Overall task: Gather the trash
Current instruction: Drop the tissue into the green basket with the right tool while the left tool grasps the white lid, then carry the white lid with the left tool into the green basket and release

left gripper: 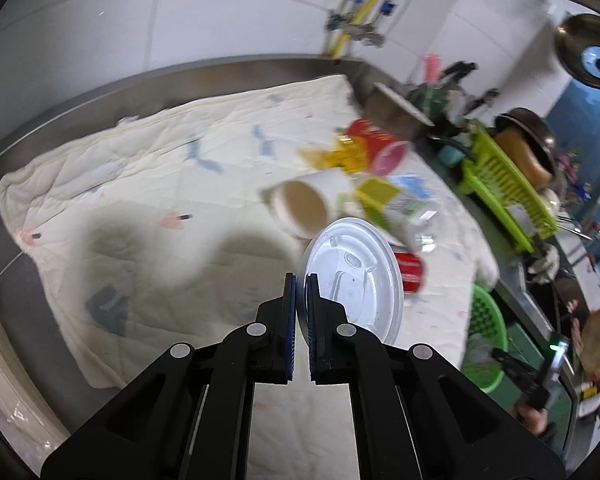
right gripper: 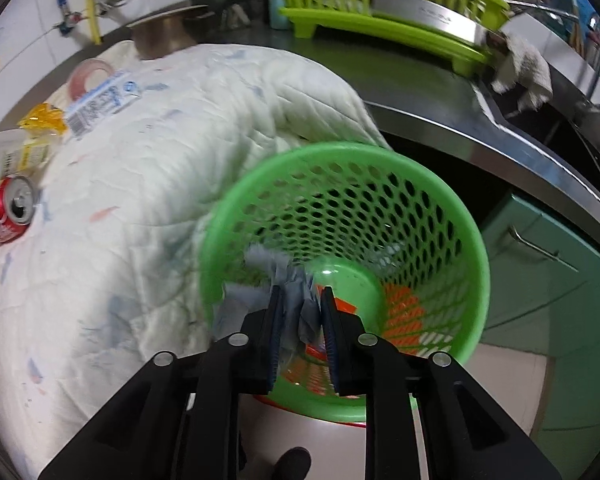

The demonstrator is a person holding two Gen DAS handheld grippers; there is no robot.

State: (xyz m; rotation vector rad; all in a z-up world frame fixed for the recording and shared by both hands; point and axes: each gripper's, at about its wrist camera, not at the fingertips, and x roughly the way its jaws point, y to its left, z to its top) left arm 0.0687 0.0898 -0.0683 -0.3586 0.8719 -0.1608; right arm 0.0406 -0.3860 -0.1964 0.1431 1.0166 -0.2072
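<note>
My left gripper (left gripper: 301,280) is shut on the rim of a white plastic cup lid (left gripper: 356,276), held on edge above the quilted cloth (left gripper: 140,168). Beyond it lie a paper cup (left gripper: 300,208) on its side, a red cup (left gripper: 376,146), a yellow wrapper (left gripper: 336,156), a green-and-white carton (left gripper: 396,200) and a red can (left gripper: 410,272). My right gripper (right gripper: 300,294) is shut on a crumpled grey-blue tissue (right gripper: 288,292), held over the mouth of the green mesh basket (right gripper: 472,240). The red can (right gripper: 6,210), a crushed bottle (right gripper: 12,154) and the wrapper (right gripper: 44,120) also show in the right wrist view.
A lime dish rack (right gripper: 380,12) with a cleaver stands on the steel counter (right gripper: 440,92) at the back. A metal pot (right gripper: 168,36) sits at the cloth's far edge. A white rag (right gripper: 524,68) hangs by the sink. Green cabinet doors (right gripper: 548,280) are below the counter.
</note>
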